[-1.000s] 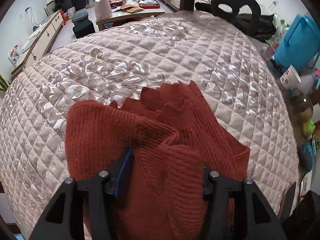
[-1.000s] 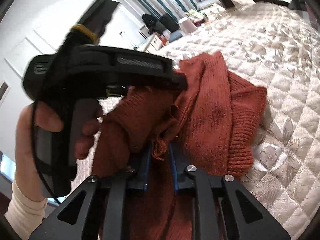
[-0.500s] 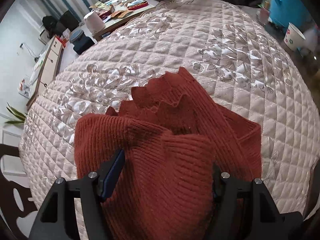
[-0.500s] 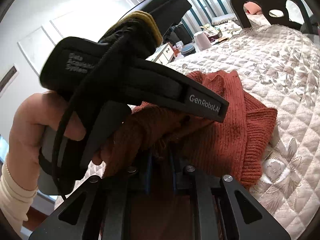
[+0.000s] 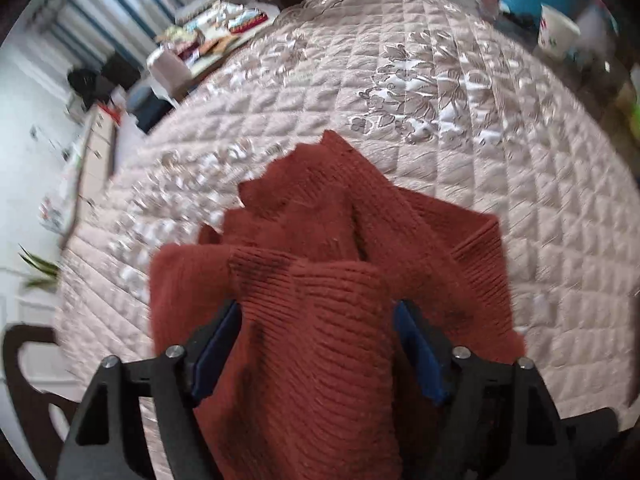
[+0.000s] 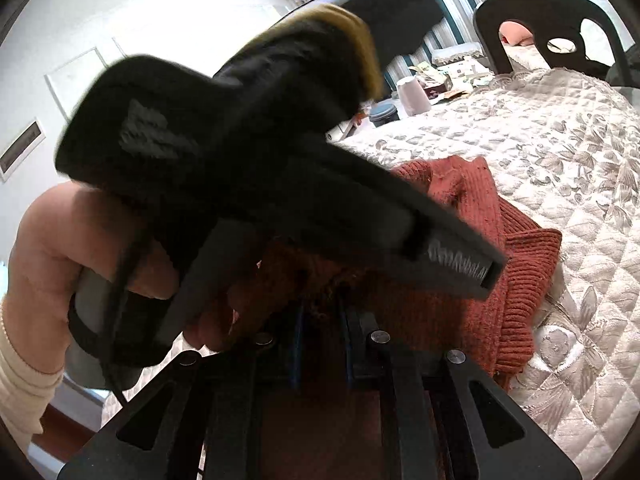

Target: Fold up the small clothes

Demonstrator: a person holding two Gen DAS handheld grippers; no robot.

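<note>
Left gripper point(image 5: 316, 344): we see jaws closing around a wider sweater point(image 5: 320, 360) bunch than a second ago.
Right gripper point(image 6: 320, 328): we clench knit, probably; dim.
Fold: underway.

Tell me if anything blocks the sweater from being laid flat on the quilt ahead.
Nothing visible does. The rust sweater lies between the closing left gripper jaws, the right gripper pinches it, and the quilt beyond looks bare.

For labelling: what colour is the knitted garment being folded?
Rust red knitted garment, clearest in the left wrist view.
</note>
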